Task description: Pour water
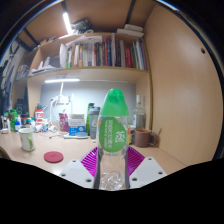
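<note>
The gripper (pixel 113 163) is closed on a green-labelled bottle (pixel 113 140), both pads (pixel 92 159) pressing its sides, upright above the desk's (pixel 40 165) near edge. A cup (pixel 27 140) and red lid (pixel 53 157) sit further in.

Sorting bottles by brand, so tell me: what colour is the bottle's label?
Green with white print, on the bottle, seen in the gripper view.

Your wooden desk (pixel 30 158), with clutter on it.
On it you have a white cup (pixel 26 139), a red lid (pixel 53 157) nearby, and small boxes (pixel 77 129) towards the back.
</note>
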`<state>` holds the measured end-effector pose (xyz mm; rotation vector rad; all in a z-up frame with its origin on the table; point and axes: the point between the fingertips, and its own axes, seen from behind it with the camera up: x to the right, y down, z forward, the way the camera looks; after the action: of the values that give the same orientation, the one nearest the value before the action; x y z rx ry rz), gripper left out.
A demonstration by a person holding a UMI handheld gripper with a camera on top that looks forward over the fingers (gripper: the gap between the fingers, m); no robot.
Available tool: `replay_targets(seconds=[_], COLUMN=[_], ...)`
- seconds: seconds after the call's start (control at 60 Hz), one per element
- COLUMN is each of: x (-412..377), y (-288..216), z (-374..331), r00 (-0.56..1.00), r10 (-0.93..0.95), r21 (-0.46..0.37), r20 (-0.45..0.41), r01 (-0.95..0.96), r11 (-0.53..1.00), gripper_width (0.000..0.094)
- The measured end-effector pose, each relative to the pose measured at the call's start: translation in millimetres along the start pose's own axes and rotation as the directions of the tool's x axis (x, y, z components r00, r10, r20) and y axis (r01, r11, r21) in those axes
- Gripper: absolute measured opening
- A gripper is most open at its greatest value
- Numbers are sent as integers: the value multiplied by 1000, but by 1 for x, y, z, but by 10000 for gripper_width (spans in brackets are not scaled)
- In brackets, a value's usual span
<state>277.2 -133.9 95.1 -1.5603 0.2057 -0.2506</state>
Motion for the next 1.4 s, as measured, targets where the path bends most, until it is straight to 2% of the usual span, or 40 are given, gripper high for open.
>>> replay_targets(seconds=[0.117,0.267,0.383,0.483,0.633,0.75,0.8,0.917,1.317,1.4], x=[-35,-103,-162,-197,-244,-277,-284,-291,-300,-303], y=[-34,-90,-98,-107,-119,-123,-120,-114,-117,-129], z=[8,39,76,99,111,109,112,113,112,110], r00=[989,851,588,222,-251,-492,-564,-647,-659,-612], r10=[-140,-519,-806,-975,-954,-822,-764,-693,-679,-717], r21=[45,144,171,206,224,200,186,202,205,217], r20=[41,85,67,-10,-164,-287,-312,-318,-323,-333], r01=[138,505,789,955,932,808,753,668,652,690], r11=[989,851,590,215,-284,-554,-631,-716,-730,-690], gripper_width=[346,347,346,344,347,348,347,347,347,346])
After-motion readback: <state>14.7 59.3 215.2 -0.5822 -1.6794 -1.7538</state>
